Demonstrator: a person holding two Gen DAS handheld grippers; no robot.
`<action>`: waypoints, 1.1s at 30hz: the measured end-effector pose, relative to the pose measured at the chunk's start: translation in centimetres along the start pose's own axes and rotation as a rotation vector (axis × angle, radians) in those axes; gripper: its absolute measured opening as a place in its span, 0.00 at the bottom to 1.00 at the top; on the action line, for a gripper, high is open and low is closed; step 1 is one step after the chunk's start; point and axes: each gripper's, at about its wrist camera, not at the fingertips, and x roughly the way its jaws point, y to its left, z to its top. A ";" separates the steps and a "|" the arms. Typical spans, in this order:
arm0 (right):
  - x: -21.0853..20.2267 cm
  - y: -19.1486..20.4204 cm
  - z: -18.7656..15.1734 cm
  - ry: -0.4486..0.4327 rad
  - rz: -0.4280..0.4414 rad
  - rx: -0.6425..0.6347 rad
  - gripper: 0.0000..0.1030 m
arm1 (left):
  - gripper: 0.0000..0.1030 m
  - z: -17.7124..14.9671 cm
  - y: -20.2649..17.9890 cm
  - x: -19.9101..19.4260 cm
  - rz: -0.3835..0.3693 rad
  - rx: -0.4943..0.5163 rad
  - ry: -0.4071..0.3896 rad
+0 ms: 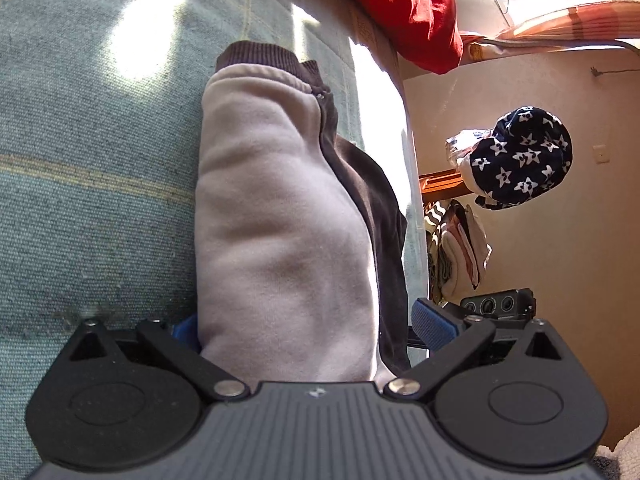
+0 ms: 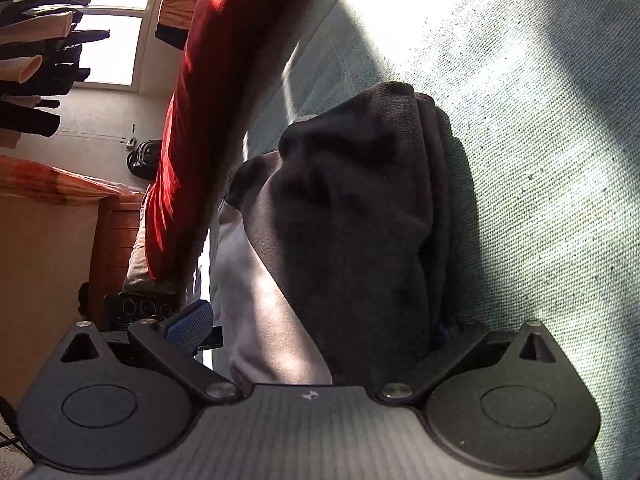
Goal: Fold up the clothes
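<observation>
Straddling the folded brown fleece garment with pale lining (image 1: pixel 280 216), your left claw (image 1: pixel 308 332) stands wide apart. The garment lies lengthwise ahead on the teal woven bed cover (image 1: pixel 80 200); your right claw (image 2: pixel 320 332) also brackets it, its grip unclear.

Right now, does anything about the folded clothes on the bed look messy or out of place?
Mostly tidy. The folded garment lies in a compact bundle on the blue-green bedspread, but it is inside out: the pale fleece lining faces up and the dark brown outer fabric bulges out along one side. No spill or damage shows.
</observation>
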 end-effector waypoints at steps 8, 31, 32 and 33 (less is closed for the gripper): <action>1.0 0.9 0.3 0.013 -0.017 -0.052 1.00 | 0.86 -0.8 -0.9 0.2 0.073 0.056 0.001; -0.2 1.1 -0.3 -0.009 0.046 0.012 0.98 | 0.65 -1.1 -1.9 -1.6 0.046 -0.006 -0.017; -0.3 1.2 -0.3 -0.010 0.046 0.013 0.98 | 0.65 -1.1 -2.0 -1.8 0.033 -0.014 -0.023; -0.3 1.3 -0.4 -0.012 0.046 0.014 0.98 | 0.65 -1.1 -2.3 -1.9 0.034 -0.007 -0.024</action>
